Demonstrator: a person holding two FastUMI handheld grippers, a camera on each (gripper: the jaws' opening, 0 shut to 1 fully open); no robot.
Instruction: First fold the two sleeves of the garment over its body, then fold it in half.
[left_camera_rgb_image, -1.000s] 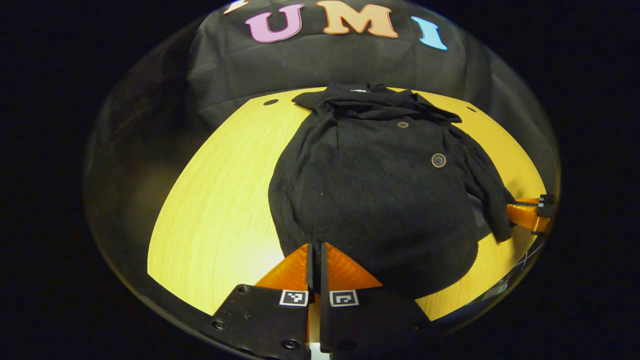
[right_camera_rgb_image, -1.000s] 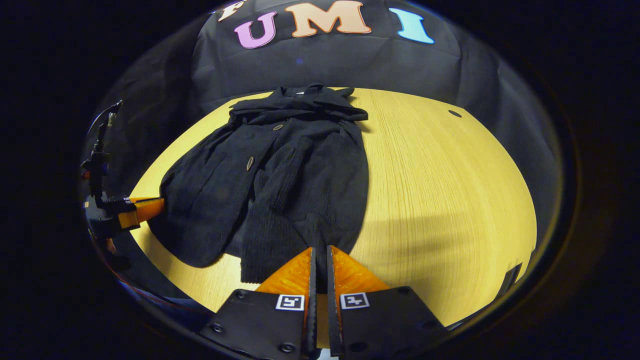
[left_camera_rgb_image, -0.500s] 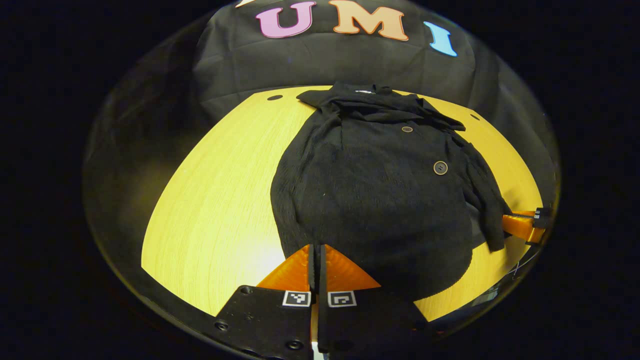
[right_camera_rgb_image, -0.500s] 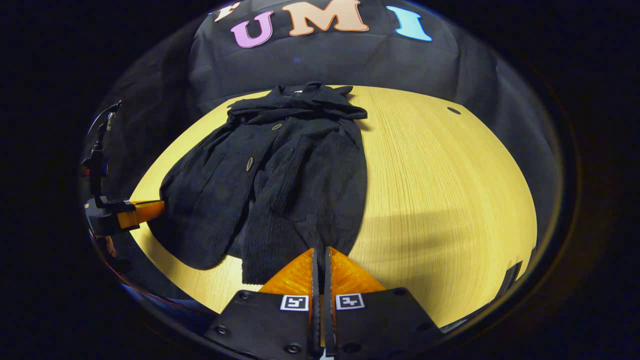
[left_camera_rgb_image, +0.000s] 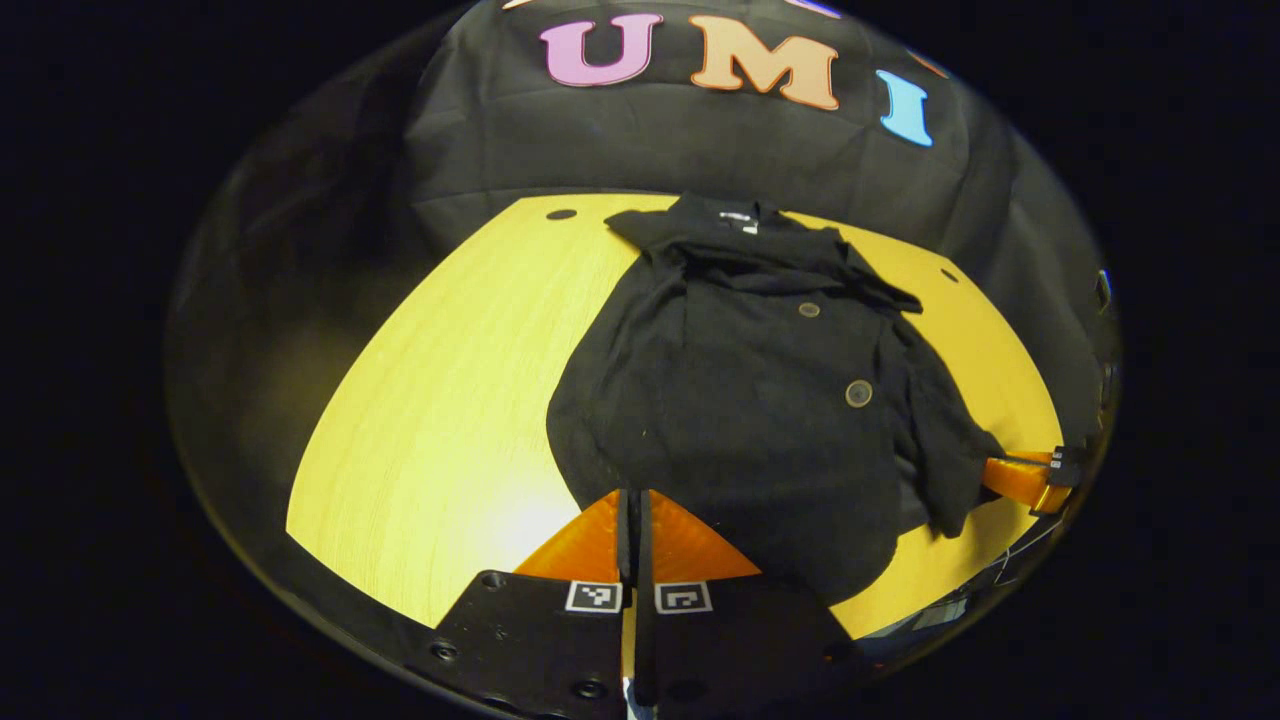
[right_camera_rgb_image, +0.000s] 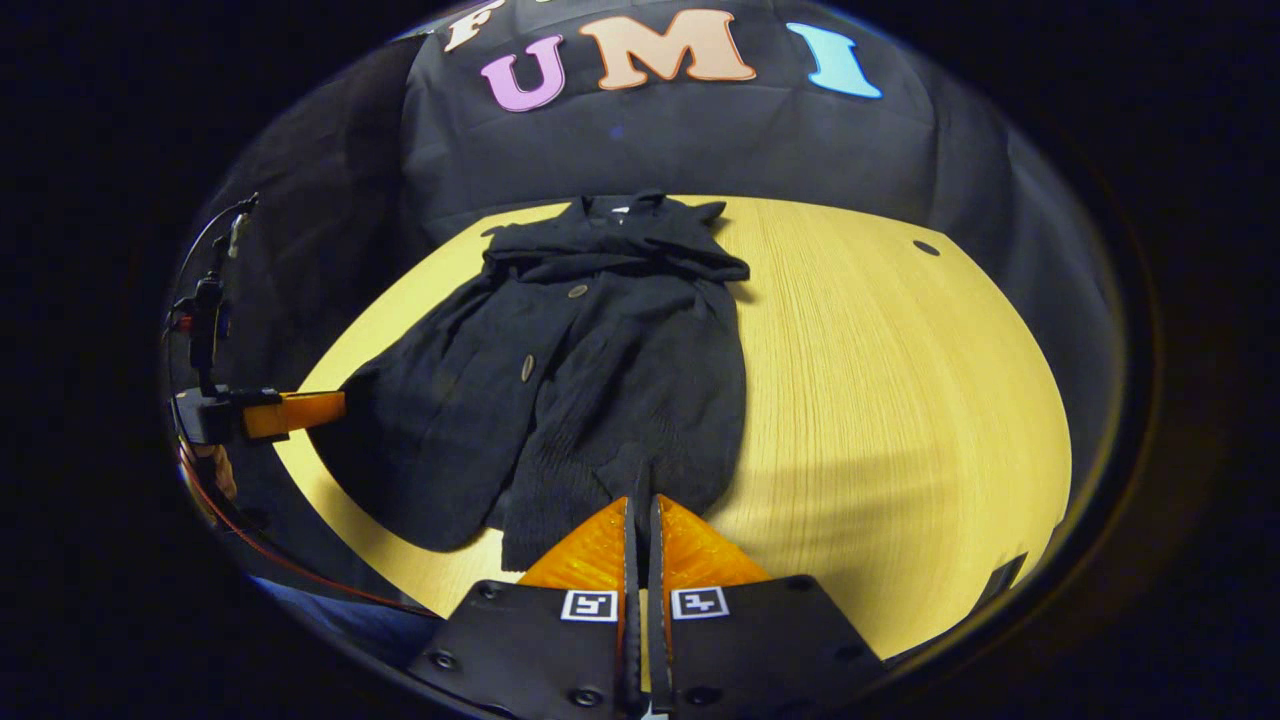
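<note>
Both of my grippers sit low at 6 o'clock in their own views, fingers pressed together on the hem of the black garment (left_camera_rgb_image: 740, 400): the left gripper (left_camera_rgb_image: 632, 505) pinches its near left edge, the right gripper (right_camera_rgb_image: 642, 510) its near right edge. Garment lies flat on the yellow surface (right_camera_rgb_image: 880, 380), collar toward 12 o'clock. A small neck label is too tiny to read.

Garment (left_camera_rgb_image: 740, 410) hem edge behind claw (left_camera_rgb_image: 632, 500) (left one)
</note>
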